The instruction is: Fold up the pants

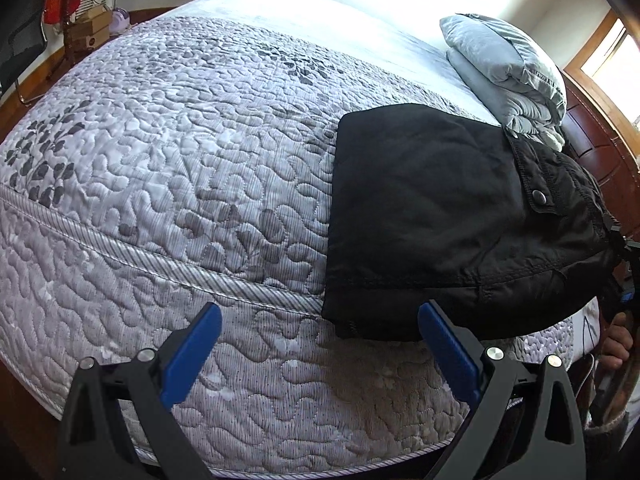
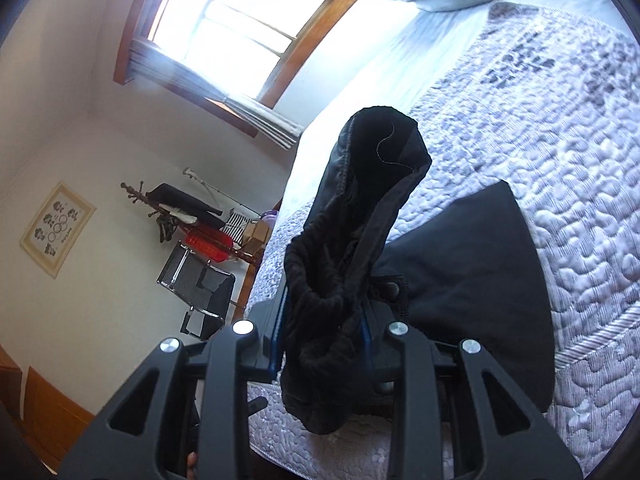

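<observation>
- While the black pants (image 1: 424, 216) lie partly folded near the edge of the bed (image 1: 168, 152), their waistband end, with its snap button (image 1: 538, 197), is lifted off the quilt and bunched in the right tool (image 2: 324, 340), which looks clamped narrow on a thick wad of cloth.
- That grip seems to hold gathered waistband, not one clean edge; I'd guess a layer could slide out as the end is carried over, and the fold would land crooked or lumpy.
- Seen from the right wrist, the raised cloth stands up and droops on both sides of the pads, so it may drag or flop ahead of the tool and crease the flat part beneath.
- Nothing pins the flat folded portion: the left tool (image 1: 320, 344) hangs wide and empty just beside the near corner of the pants, touching nothing, so a pull from the right might shift the whole bundle.
- Since the pants sit close to the bed's piped edge, a tug toward that side could spill the near corner over.
- Farther up the bed, the folded grey duvet (image 1: 504, 68) lies near the far end of the pants; too long a sweep could brush it.
- Beyond that, a person's hand (image 1: 616, 346) on the right handle shows at the picture's edge, clear of the cloth.
</observation>
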Motion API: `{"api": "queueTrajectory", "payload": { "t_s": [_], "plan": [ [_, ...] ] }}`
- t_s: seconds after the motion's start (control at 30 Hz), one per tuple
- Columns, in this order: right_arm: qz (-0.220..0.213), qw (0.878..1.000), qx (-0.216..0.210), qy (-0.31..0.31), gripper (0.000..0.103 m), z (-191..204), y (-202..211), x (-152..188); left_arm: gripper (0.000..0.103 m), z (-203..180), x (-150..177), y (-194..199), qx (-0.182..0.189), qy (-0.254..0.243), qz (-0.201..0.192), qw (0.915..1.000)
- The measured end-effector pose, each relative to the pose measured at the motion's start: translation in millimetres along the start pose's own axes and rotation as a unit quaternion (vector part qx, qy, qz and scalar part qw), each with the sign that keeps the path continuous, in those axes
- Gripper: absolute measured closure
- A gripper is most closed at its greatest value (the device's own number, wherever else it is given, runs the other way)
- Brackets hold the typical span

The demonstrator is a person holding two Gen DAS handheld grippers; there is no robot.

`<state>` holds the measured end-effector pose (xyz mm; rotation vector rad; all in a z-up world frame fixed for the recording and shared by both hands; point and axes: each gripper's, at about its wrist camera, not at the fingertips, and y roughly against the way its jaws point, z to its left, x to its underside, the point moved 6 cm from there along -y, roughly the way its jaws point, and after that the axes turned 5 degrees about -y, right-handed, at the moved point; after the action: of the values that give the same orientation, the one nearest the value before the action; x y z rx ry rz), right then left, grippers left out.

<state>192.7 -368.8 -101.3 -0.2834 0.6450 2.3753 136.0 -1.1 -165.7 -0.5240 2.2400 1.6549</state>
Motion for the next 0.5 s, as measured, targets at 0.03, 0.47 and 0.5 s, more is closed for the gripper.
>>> {"api": "queueTrajectory", "payload": {
  "t_s": [0.03,0.47,0.5],
  "plan": [
    [0.001,1.0,0.004,-0.005,0.075,-7,-1,0,0.004,-2,0,0,0.0,-0.002,0.001,1.0],
    [0.015,0.996,0.021,-0.087,0.074,-84,-12,18,0.004,-18,4,-11,-0.003,-0.023,0.019,0.9996],
    [0.016,0.995,0.025,-0.09,0.074,-89,-13,20,0.004,-19,4,-13,-0.003,-0.023,0.021,0.9995]
  ]
}}
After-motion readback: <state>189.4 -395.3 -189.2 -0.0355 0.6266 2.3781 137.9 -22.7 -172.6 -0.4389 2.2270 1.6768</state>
